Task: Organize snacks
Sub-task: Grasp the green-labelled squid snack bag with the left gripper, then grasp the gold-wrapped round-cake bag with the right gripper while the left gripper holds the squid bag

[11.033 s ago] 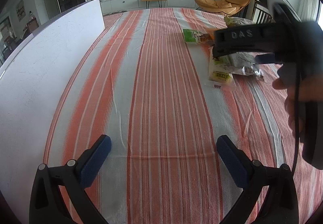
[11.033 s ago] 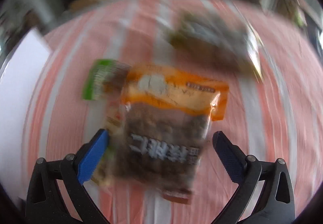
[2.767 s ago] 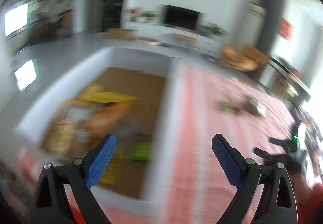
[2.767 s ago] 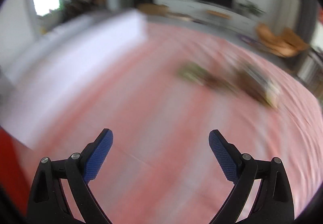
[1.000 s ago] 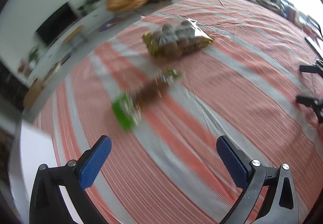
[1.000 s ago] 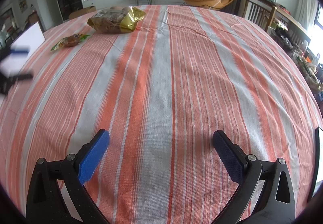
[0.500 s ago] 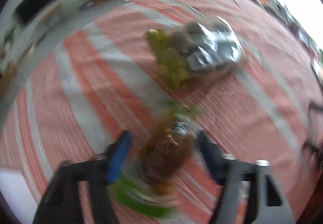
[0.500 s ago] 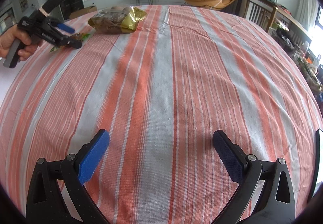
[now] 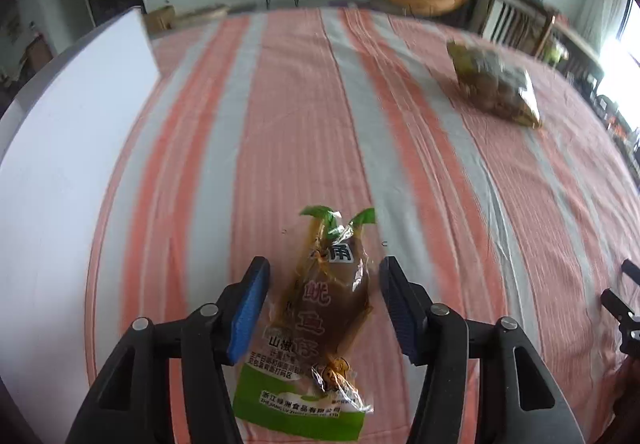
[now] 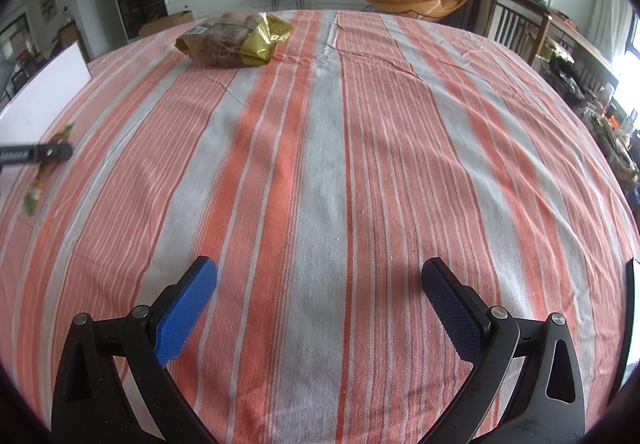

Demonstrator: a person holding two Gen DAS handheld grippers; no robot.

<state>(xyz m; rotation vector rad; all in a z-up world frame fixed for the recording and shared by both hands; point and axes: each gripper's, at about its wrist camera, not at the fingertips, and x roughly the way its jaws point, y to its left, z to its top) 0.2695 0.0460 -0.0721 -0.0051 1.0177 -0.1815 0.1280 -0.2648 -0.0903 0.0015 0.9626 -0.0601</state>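
- White box wall (image 9: 68, 148): at nine o'clock in the left wrist view, along the edge of the orange-and-grey striped tablecloth (image 9: 304, 116). Its inside is out of sight, so what it already holds cannot be told.
- Left gripper (image 9: 322, 302): black frame, blue pads, jaws narrow and opening slightly. The small clear-and-green plastic snack packet with brown filling (image 9: 320, 324) sits between them. The left pad (image 9: 248, 312) meets the packet's edge; a sliver of cloth shows beside the right one, so a firm grip cannot be confirmed.
- Small snack packet: at six o'clock in the left wrist view, near the box wall. Long axis runs six to twelve o'clock; the green-tipped twisted end points to twelve, the green printed band lies toward the camera.
- Large gold-and-clear bag of brown round snacks (image 10: 234, 38): at eleven o'clock in the right wrist view, untouched, well apart from both grippers. Long axis roughly nine to three; the gold end points to three.
- Right gripper (image 10: 320, 310): jaws wide, nothing between them, above bare cloth.
- Progress, as a judgement: two items remain on the table; the small packet is being handled, the large bag is left.
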